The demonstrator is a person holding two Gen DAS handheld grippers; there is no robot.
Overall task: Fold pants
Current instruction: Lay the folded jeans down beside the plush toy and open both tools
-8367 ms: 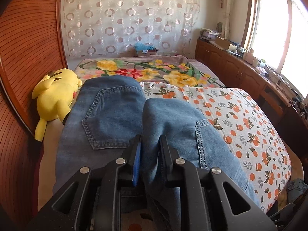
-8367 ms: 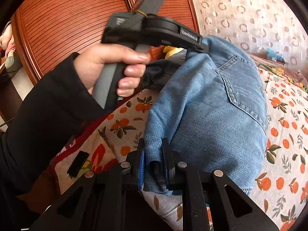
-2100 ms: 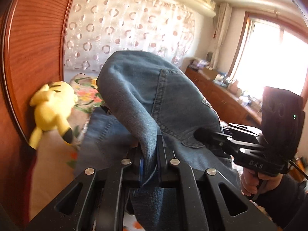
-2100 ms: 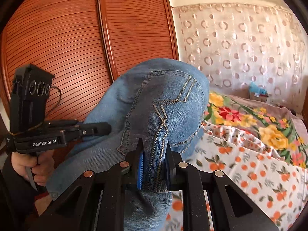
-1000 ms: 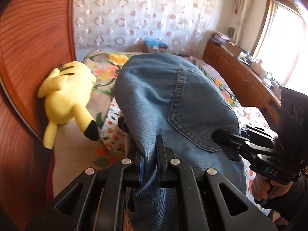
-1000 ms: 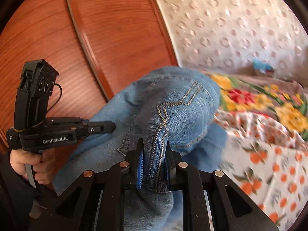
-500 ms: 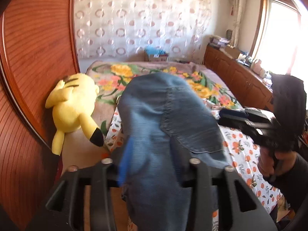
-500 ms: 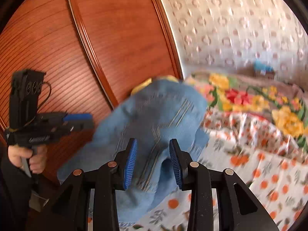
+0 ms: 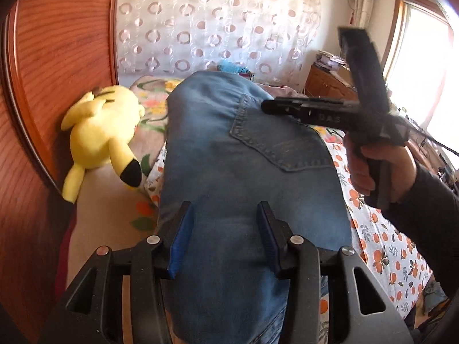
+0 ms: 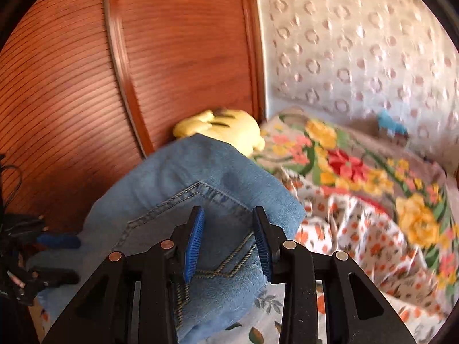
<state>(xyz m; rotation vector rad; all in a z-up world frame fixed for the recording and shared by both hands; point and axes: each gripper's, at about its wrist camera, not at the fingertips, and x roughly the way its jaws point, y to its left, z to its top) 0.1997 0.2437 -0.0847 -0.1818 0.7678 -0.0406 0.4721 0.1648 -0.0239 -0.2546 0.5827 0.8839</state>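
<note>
Blur smears much of the right wrist view, so the curtain (image 10: pixel 358 57) and the flowered blanket (image 10: pixel 358 177) at 2 o'clock read only as soft shapes. At 9 o'clock there, the left gripper (image 10: pixel 57 255) is cut off by the frame edge, a blue pad and dark fingers showing, the hand behind it hard to make out. The yellow plush toy (image 9: pixel 100 134) is half hidden behind the jeans (image 10: pixel 200 200) in that view.

Both tools are released. The left gripper (image 9: pixel 225 238) and the right gripper (image 10: pixel 226 240) have just been opening; their pads stand apart with denim lying under and between them, not pinched. In the left wrist view a hand (image 9: pixel 378 169) in a dark sleeve holds the right gripper (image 9: pixel 269 106) at 2 o'clock above the back pocket.

Folded, the jeans (image 9: pixel 243 186) rest on the bed's orange-print sheet (image 9: pixel 387 258), beside the wooden slatted wardrobe (image 10: pixel 143 71) at 10 o'clock. A window (image 9: pixel 424 71) glares at 3 o'clock over a wooden cabinet (image 9: pixel 327 86).
</note>
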